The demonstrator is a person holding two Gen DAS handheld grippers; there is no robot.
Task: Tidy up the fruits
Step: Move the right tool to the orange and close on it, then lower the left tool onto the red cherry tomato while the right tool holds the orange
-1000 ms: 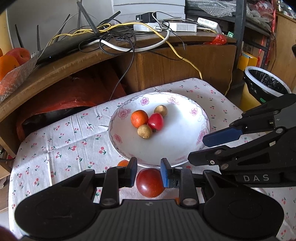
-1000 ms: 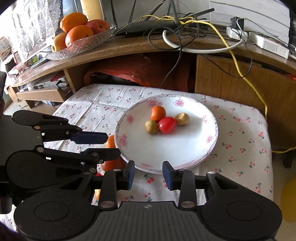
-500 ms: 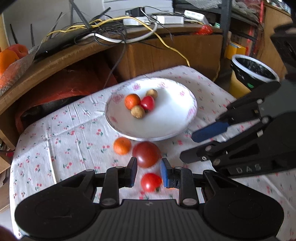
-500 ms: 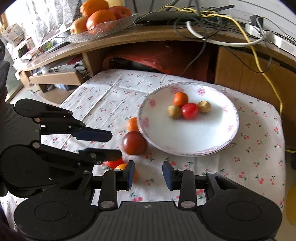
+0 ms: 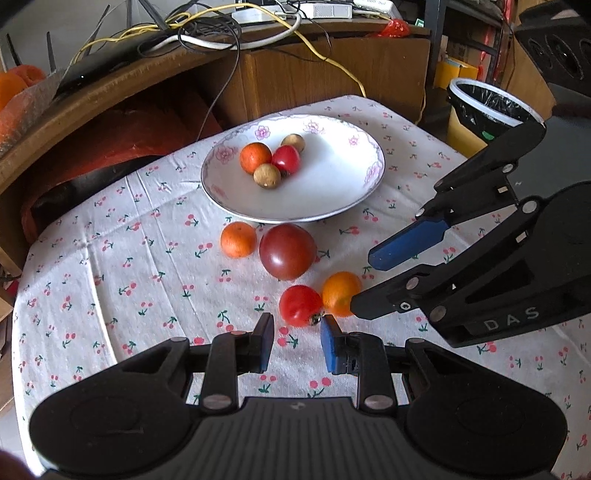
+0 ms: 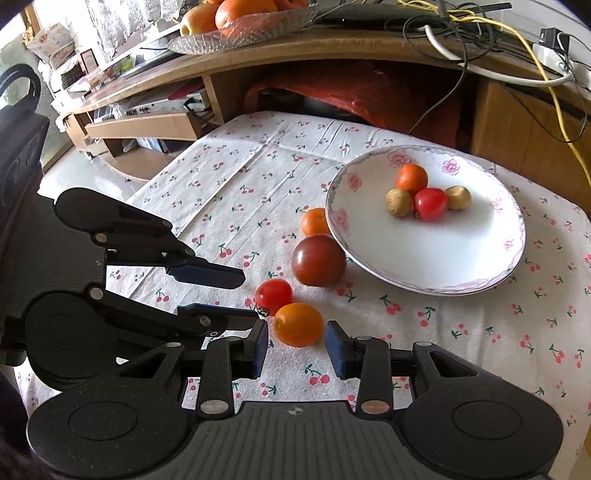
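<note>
A white flowered plate point(image 5: 332, 206) point(image 6: 480, 266) holds several small fruits on the cherry-print cloth. Outside it lie a small orange point(image 5: 238, 239) point(image 6: 314, 220), a large dark red tomato point(image 5: 287, 251) point(image 6: 318, 260), a small red tomato point(image 5: 300, 305) point(image 6: 274, 295) and a yellow-orange fruit point(image 5: 340, 293) point(image 6: 297, 324). My left gripper point(image 5: 297, 347) stands open just short of the small red tomato. My right gripper point(image 6: 297, 345) is open, its fingers on either side of the yellow-orange fruit's near edge. Each gripper shows in the other's view.
A wooden desk with cables and a power strip point(image 5: 295, 11) rises behind the table. A glass bowl of oranges point(image 6: 240, 22) sits on its shelf. A bin with a black liner point(image 5: 487, 107) stands at the right, past the table's edge.
Both grippers have drawn back from the plate and lowered toward the near fruits. The small red tomato and yellow-orange fruit have come into view ahead of the fingertips.
</note>
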